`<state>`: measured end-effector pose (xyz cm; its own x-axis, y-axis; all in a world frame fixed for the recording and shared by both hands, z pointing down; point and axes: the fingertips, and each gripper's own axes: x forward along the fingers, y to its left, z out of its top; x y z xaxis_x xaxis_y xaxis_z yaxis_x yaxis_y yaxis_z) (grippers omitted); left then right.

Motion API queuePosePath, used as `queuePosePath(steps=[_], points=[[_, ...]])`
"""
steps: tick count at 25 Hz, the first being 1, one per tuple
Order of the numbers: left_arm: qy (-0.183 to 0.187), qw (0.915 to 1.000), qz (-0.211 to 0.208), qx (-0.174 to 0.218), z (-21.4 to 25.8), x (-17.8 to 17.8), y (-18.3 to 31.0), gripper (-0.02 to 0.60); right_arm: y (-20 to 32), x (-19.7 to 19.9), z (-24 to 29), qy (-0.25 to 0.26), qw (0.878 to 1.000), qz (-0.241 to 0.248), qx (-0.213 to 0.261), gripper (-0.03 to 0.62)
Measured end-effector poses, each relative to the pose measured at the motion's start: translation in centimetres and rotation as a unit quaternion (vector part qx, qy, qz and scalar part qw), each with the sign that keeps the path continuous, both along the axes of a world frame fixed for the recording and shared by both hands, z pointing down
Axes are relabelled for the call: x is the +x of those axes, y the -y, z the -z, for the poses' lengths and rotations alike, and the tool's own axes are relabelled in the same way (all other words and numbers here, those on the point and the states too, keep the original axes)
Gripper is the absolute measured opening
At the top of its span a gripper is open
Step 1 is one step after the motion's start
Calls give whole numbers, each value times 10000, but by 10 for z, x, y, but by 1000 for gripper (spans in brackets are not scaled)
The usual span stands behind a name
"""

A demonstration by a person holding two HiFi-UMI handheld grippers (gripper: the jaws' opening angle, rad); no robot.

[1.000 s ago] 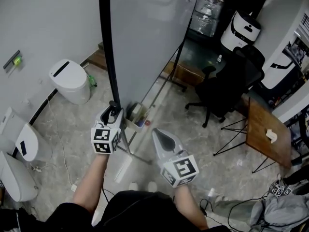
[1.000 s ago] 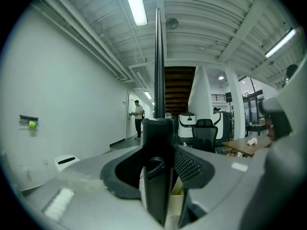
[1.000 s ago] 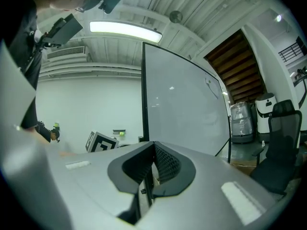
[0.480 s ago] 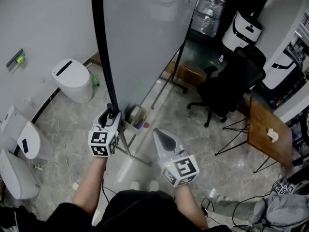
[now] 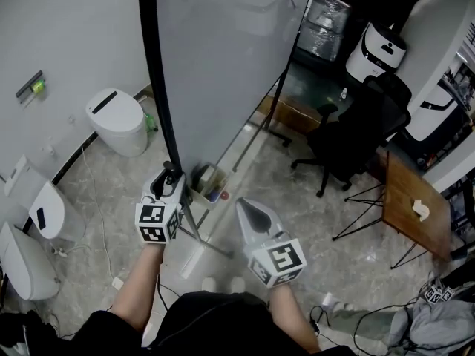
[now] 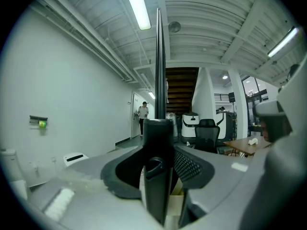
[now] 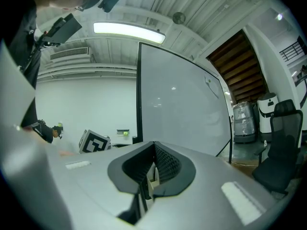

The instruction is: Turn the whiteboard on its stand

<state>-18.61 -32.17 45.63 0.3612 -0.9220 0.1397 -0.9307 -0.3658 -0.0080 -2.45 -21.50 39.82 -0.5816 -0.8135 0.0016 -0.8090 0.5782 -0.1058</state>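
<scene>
The whiteboard point(image 5: 223, 58) stands tall on its wheeled stand, seen nearly edge-on from the left gripper. My left gripper point(image 5: 171, 176) is shut on the board's black side frame point(image 5: 155, 87) near its lower end. In the left gripper view that frame point(image 6: 159, 80) rises straight up from between the jaws point(image 6: 158, 143). My right gripper point(image 5: 249, 208) hovers to the right of the frame, jaws together, holding nothing and apart from the board. From the right gripper view point(image 7: 152, 150) the board's white face point(image 7: 182, 109) fills the middle, with the left gripper's marker cube point(image 7: 94, 142) to its left.
A small tray of markers point(image 5: 210, 184) hangs under the board by the stand's leg point(image 5: 204, 237). White toilets point(image 5: 115, 121) line the left wall. A black office chair point(image 5: 356, 136) and a wooden folding table point(image 5: 404, 199) stand to the right. A person point(image 6: 142, 111) stands far off.
The board's black frame and my left gripper on it have shifted a little to the left in the head view. The right gripper looks almost unmoved.
</scene>
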Motion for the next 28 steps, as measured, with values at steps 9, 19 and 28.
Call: queuePosePath(steps=[9,19,28], points=[[1,10000,32,25,-2,-21,-20,193,-12,-25,-3,-33,9999,130,51,8],[32,9999,100,18,-2,-40,-39,192,-14,-49,-7,-65,9994,328,-8,8],[144,9998,83,62,-4,-43,-40,190,-4,-49,-7,-81,9994,340,-41,8]])
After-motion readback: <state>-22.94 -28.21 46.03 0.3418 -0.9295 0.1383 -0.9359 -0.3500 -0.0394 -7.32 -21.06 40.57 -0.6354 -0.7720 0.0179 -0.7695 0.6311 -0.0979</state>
